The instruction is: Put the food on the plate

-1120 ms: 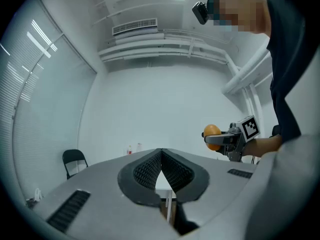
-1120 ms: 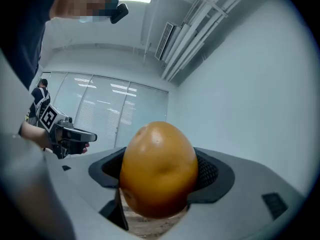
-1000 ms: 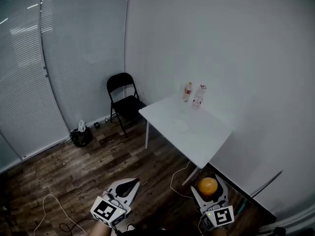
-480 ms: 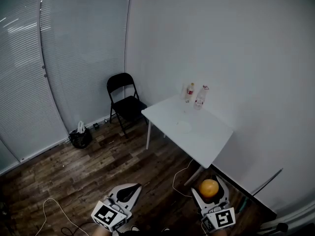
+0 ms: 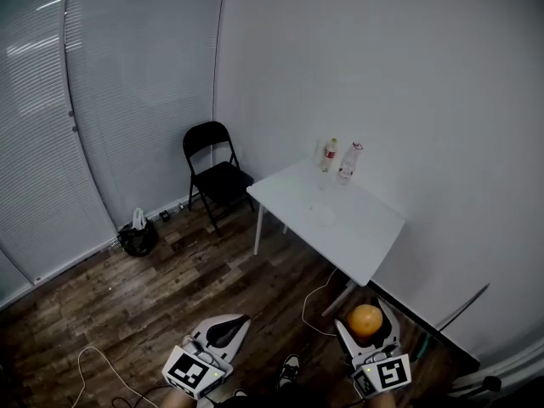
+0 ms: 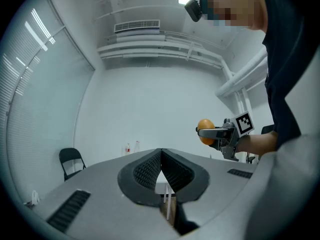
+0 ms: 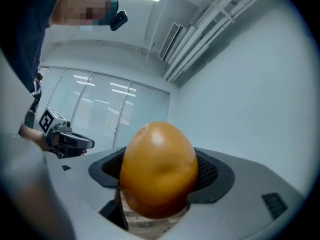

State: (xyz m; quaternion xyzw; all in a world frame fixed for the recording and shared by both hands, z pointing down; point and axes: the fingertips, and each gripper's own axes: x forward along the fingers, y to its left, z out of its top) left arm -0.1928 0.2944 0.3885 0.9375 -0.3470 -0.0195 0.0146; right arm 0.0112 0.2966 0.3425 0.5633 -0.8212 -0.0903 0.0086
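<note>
Head view: I see the right gripper [image 5: 366, 310] near right with the orange [image 5: 365, 322], the left gripper [image 5: 236, 320] near left, both well apart from the plate [image 5: 323, 215] on the far white table [image 5: 367, 238]. Left gripper view: jaws pressed together, nothing between. Right gripper view: jaws clamp the orange.

Corner of a plain white room: table, chair and a few things on the floor.

A white table [image 5: 370, 232] stands with one long edge against the right-hand wall [image 5: 408, 83]. Two bottles, one with red on it [image 5: 329, 155] and one clear [image 5: 348, 160], stand upright just beside each other at the tabletop's far corner, by that wall. A black folding chair [image 5: 212, 170] stands off the table's far left corner, near the blinds [image 5: 51, 143]. A dark bag [image 5: 138, 236] sits on the wood floor [image 5: 195, 283] at the foot of the blinds. A thin white cable [image 5: 306, 303] trails across the floor by the table's near end.
</note>
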